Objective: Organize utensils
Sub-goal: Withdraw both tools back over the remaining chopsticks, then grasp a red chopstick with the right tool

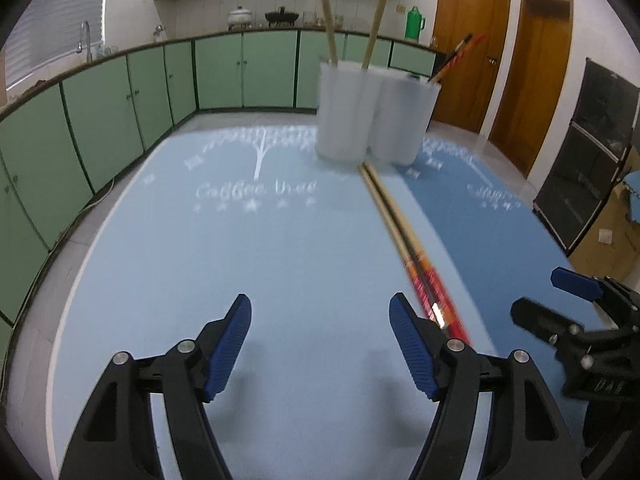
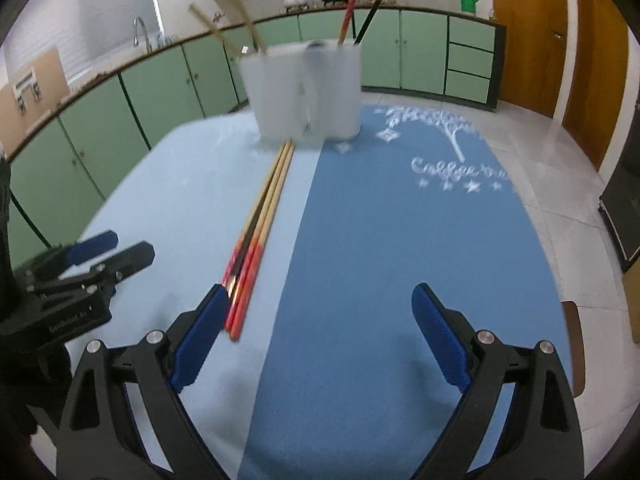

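A bundle of chopsticks with tan shafts and red-orange ends lies on the blue mats, running from the holder toward me; it shows in the right wrist view too. A white multi-cup holder stands at the far end, with tan chopsticks in one cup and red and black ones in another; it also shows in the right wrist view. My left gripper is open and empty, left of the bundle. My right gripper is open and empty, its left finger beside the bundle's red ends.
The table has a light blue mat and a darker blue mat side by side. Green cabinets line the walls, with wooden doors at the right. The right gripper shows in the left wrist view, the left gripper in the right wrist view.
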### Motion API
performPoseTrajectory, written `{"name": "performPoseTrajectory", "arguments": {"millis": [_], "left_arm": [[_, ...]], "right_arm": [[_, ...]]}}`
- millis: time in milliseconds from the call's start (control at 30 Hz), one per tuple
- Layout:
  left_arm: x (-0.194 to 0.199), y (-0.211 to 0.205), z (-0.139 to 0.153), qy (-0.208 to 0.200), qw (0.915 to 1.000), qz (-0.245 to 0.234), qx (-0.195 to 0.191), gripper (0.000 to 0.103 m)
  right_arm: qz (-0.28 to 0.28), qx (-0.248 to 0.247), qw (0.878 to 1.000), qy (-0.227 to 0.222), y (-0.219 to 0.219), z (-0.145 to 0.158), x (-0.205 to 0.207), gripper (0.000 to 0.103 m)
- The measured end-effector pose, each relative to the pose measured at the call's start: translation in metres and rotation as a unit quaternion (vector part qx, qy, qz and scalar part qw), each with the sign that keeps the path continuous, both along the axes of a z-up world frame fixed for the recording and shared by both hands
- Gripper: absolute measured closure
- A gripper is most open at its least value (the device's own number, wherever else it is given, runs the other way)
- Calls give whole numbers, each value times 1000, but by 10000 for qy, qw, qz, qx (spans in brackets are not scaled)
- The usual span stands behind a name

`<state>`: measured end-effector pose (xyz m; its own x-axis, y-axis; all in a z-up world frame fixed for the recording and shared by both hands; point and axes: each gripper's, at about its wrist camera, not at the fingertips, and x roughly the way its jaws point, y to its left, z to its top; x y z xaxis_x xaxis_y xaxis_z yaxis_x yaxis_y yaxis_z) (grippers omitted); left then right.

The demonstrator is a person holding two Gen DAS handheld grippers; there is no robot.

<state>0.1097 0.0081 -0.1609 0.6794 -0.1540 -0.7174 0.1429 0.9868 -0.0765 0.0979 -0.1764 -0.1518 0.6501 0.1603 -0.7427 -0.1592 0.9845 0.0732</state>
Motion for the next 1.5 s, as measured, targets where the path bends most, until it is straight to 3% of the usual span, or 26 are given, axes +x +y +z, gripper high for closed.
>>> {"name": "performPoseTrajectory", "arguments": {"millis": [433,900,1133,1400,1500], "left_arm": [[6,8,-18,265,9996,112,1,32],[6,5,-20,290,9995,111,56,32],[5,4,-19,280,9995,132,69,31],[4,-3,-19,281,9996,66,41,30],[3,-8,-18,288,9996,-13,37,30]], "right_arm": [[276,-447,9981,320,32,-29,-3,15],[-192,-672,9972,264,13,-26,0,22],[113,-336,9991,253,13,-25,-4,48],[314,-197,9990,240,22,-25,-1,93],[297,-127,9992,240,19,-25,0,98]]}}
